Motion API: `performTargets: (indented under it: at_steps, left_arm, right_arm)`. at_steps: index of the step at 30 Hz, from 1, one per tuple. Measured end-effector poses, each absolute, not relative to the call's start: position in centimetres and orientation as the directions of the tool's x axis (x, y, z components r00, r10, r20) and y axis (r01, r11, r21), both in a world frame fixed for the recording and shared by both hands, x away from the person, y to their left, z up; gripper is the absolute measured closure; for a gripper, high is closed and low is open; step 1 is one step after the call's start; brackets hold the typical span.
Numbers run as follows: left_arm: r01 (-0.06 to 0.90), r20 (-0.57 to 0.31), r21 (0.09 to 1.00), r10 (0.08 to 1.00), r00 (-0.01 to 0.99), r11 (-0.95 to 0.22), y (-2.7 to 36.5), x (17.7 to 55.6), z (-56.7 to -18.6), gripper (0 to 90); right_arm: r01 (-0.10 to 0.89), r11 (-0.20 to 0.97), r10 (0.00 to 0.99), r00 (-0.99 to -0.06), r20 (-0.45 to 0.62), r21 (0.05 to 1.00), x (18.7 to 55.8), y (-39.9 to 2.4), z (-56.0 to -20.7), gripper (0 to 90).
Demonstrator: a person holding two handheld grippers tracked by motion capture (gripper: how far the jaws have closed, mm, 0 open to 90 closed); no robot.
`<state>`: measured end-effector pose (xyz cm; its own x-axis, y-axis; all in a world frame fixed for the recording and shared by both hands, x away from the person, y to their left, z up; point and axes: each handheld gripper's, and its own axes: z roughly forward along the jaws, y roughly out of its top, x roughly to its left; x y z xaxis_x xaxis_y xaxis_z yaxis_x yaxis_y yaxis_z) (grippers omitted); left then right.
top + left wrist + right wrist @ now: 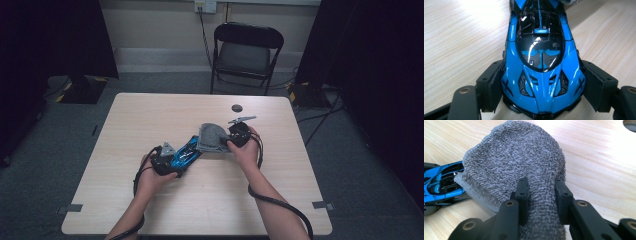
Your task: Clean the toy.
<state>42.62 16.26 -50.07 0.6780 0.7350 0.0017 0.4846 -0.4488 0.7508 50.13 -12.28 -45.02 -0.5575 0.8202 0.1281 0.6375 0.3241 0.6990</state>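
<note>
Blue and black gloss covers the toy car, which rests on the light wood table near its centre. The left gripper clamps the car's nose end: both pads press against the flanks, jaws spread to the body's full width. The grey terry cloth is bunched between the pads of the right gripper, jaws set narrow and pinching a fold. In the high view the cloth drapes over the car's far end, touching it. The left gripper sits at the car's near left end; the right gripper is just right of the cloth. A small dark disc lies on the table beyond, well apart.
</note>
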Motion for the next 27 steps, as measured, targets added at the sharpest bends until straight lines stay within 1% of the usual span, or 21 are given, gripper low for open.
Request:
performTargets:
  at_steps: [27]
  left_arm:
    - [0.484,0.002,0.751,0.736,0.677,-0.448,16.3,42.6,-50.1,25.8]
  right_arm:
    - [0.653,0.293,0.847,-0.516,0.127,0.699,49.9,-16.0,-45.3,69.1]
